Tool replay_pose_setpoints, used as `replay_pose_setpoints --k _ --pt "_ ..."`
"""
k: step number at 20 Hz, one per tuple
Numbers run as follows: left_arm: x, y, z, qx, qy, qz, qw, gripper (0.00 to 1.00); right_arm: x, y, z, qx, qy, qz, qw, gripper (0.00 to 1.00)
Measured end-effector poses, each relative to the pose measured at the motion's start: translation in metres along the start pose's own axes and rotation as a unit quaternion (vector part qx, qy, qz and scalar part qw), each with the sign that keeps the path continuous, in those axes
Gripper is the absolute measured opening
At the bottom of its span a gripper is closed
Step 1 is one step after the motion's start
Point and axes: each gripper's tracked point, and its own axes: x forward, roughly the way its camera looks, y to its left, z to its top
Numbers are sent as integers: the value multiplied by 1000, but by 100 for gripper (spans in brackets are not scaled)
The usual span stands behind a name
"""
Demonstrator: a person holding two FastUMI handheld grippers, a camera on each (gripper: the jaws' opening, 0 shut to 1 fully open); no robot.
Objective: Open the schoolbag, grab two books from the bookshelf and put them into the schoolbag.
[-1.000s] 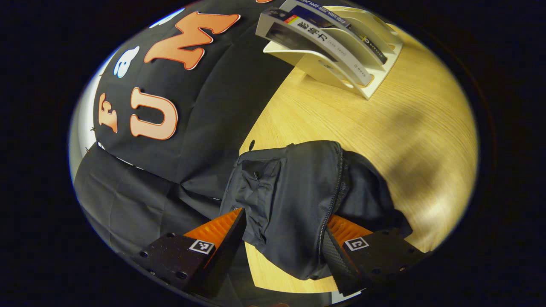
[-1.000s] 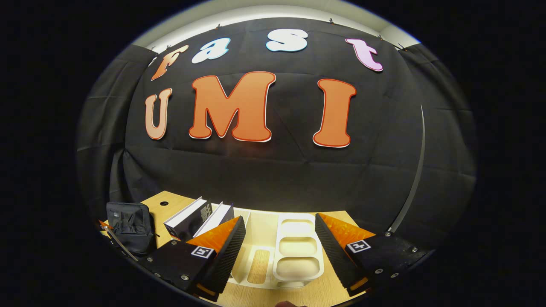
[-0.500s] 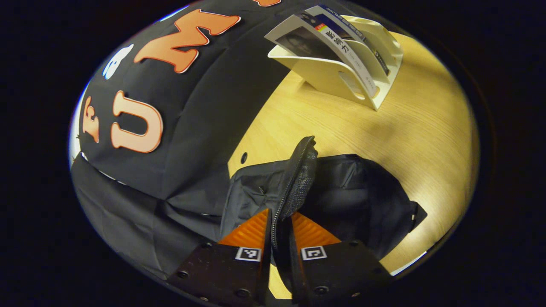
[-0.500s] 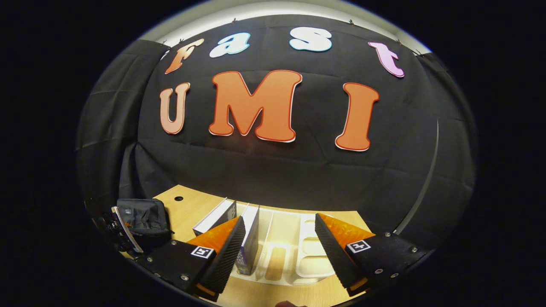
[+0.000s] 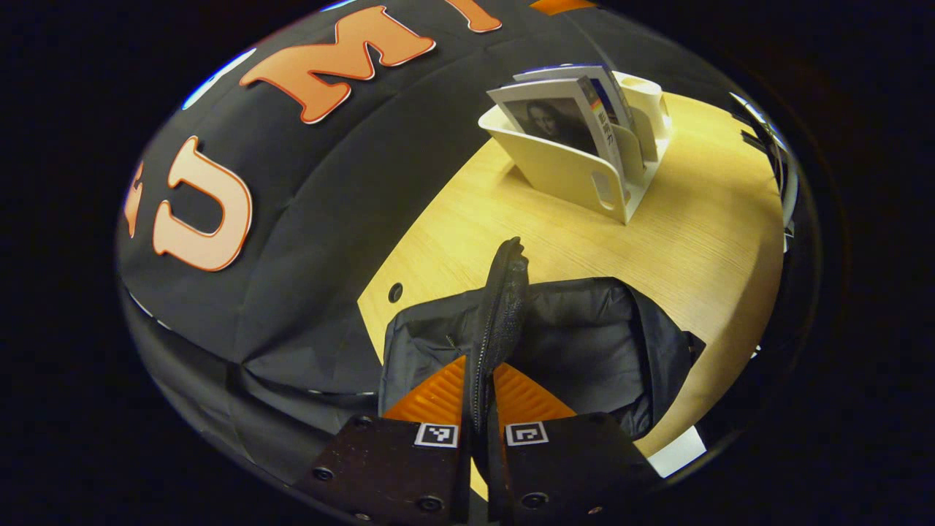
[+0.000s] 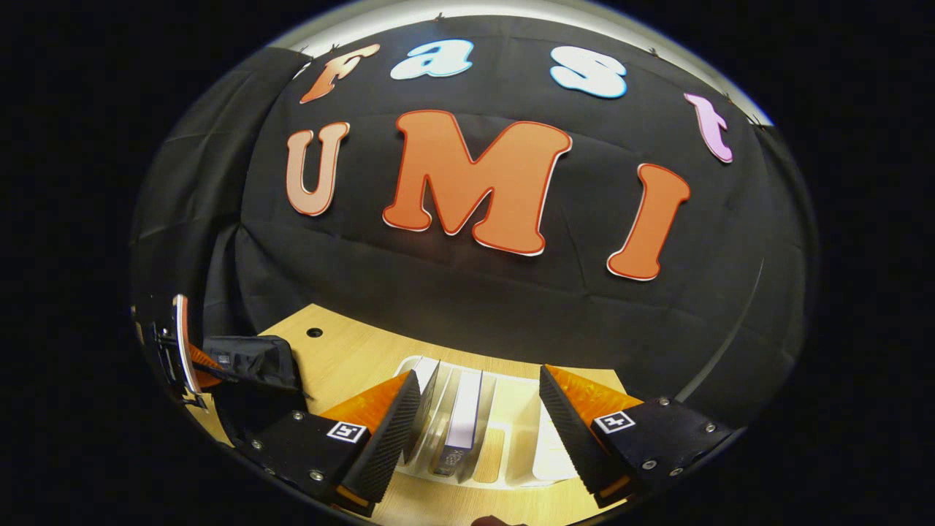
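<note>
My left claw (image 5: 478, 398) is clenched on the bag's (image 5: 584, 351) flap (image 5: 500, 307), both fingers pressing the zippered edge, which stands upright between them. The bag lies open on the table (image 5: 701, 241), its dark inside showing to the right of the flap. Beyond it on the table I see the rack (image 5: 570, 172) with two books (image 5: 555, 120) leaning in its slots. My right claw (image 6: 475, 409) is released, fingers spread wide with nothing between them, poised above the rack (image 6: 511, 453); a book (image 6: 464, 420) stands in a slot just under the gap. At the far left of the right gripper view I see the bag (image 6: 252, 358) and my left claw (image 6: 193, 361) on it.
</note>
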Motion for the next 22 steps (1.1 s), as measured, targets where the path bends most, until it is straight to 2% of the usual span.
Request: replay_pose_setpoints --k 3,6,9,12,15,17,19,22 --pt "-2 18 5 10 -16 -33 999 8 3 30 7 28 45 38 998 97" --pt "-2 28 7 -13 -11 -80 997 7 9 42 10 44 91 53 993 97" --pt "-4 45 9 -46 -3 -104 994 6 18 55 -1 51 160 81 982 97" --pt "-7 63 11 -66 2 -104 992 6 33 61 -18 41 226 98 968 98" --pt "-14 66 14 -61 15 -106 992 6 57 64 -34 16 270 111 956 97" --pt "-16 67 17 -56 26 -106 992 6 77 65 -42 23 300 107 948 98" --pt "-15 71 19 -61 40 -98 993 5 93 71 -58 39 345 117 931 97" --pt "-16 68 23 -58 55 -95 992 5 114 71 -83 31 390 112 913 96"
